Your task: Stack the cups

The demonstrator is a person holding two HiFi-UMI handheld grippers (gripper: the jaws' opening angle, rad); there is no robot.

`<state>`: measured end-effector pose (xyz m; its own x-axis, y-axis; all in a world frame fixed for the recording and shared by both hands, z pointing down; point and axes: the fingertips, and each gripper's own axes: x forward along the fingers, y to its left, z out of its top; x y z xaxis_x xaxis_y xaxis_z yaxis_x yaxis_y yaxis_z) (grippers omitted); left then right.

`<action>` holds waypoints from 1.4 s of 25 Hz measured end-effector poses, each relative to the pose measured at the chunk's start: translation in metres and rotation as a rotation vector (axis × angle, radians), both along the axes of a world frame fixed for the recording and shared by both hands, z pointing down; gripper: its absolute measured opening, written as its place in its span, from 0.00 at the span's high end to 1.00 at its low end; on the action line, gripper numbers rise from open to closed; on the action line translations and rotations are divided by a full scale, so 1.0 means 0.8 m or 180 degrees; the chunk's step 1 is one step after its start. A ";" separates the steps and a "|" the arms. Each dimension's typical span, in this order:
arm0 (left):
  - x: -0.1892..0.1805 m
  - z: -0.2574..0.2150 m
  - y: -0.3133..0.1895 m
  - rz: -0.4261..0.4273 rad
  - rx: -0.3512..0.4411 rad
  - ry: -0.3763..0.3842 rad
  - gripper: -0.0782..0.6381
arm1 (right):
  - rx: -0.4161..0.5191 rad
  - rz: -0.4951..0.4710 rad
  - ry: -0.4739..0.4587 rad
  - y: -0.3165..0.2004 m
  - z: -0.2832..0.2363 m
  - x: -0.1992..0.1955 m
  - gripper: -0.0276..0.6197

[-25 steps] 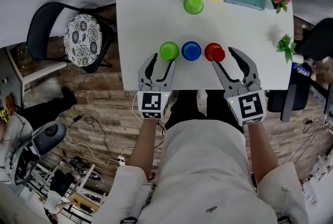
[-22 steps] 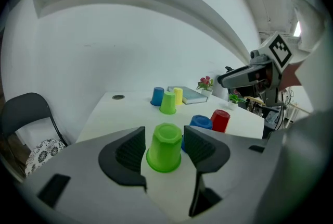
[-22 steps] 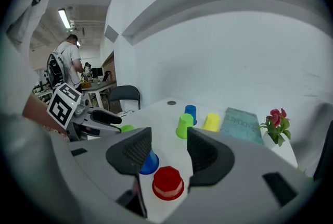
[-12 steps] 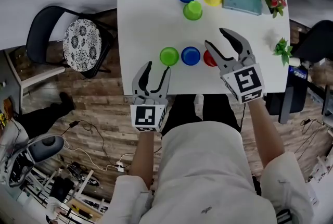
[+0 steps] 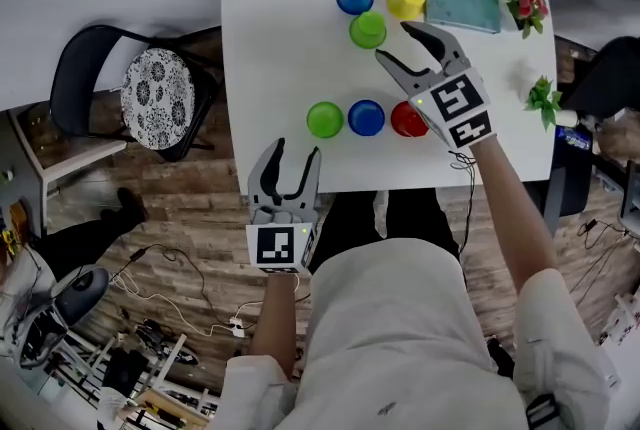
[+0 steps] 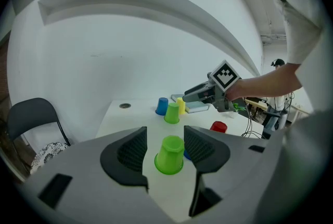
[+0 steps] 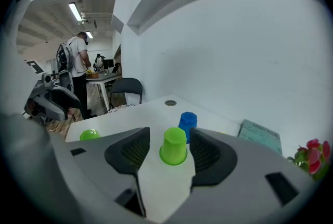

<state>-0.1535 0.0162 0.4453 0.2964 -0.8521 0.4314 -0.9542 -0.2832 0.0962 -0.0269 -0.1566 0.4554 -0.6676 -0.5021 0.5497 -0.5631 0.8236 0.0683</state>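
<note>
Right gripper view frames the far green cup, upturned at the back of the table, untouched between the wide jaws of the right gripper, which have just been opening. I would advance until the pads flank its middle, then close gently.

Frames inverted lime-green plastic cup between parted jaws of right gripper, just opening wider, pads clear. Shows blue plastic cup just behind, another green cup far left on white table.
</note>
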 end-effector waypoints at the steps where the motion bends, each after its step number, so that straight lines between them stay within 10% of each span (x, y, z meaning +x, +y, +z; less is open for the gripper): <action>1: 0.000 0.000 0.000 -0.0001 -0.0006 0.0002 0.58 | -0.0018 -0.0018 0.0015 -0.006 0.005 -0.002 0.59; 18: -0.013 0.005 0.007 -0.0064 -0.0076 -0.0083 0.58 | -0.0322 -0.0113 0.0246 -0.038 0.070 -0.033 0.57; 35: -0.009 -0.011 0.004 -0.0028 0.0075 -0.0062 0.58 | 0.0028 -0.0193 0.0264 -0.018 0.008 -0.026 0.63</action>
